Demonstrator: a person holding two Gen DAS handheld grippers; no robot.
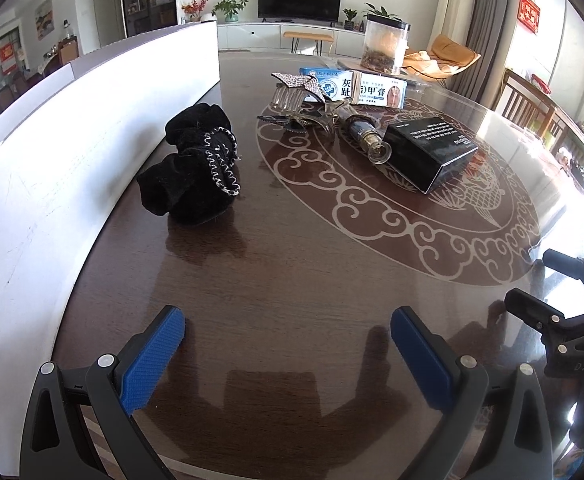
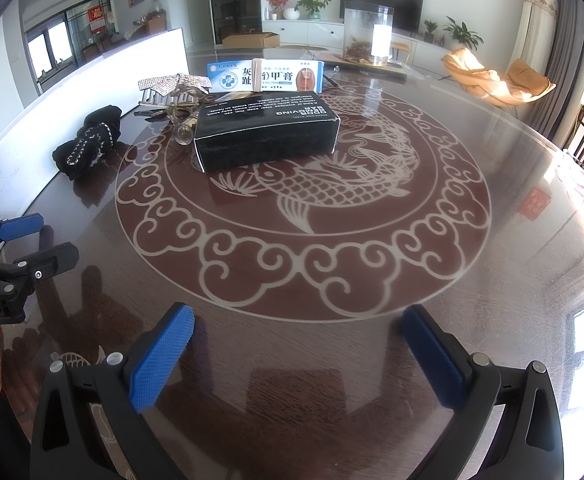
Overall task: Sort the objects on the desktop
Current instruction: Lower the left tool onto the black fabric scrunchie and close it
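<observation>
- Left claw (image 1: 288, 344) gapes wide and empty over the glossy dark counter (image 1: 292, 280); right claw (image 2: 300, 344) likewise.
- Black cardboard box (image 2: 268, 136), rectangular, lies at 12 o'clock from the right claw, long axis running 9 to 3.
- Black velvet scrunchie (image 1: 196, 168), chain-trimmed, sits at 11 o'clock from the left claw, beside a white board (image 1: 52, 168).
- Glass bottle (image 1: 366, 136) points its neck toward 5 o'clock, touching the box.

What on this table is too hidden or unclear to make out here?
- Small bottle: right view, mostly behind the black box.
- White bin: both views, its wall hides the inside.
- Clear jar: left view, contents too small to identify.
- Hair clip: right view, its lower part lost in clutter.
</observation>
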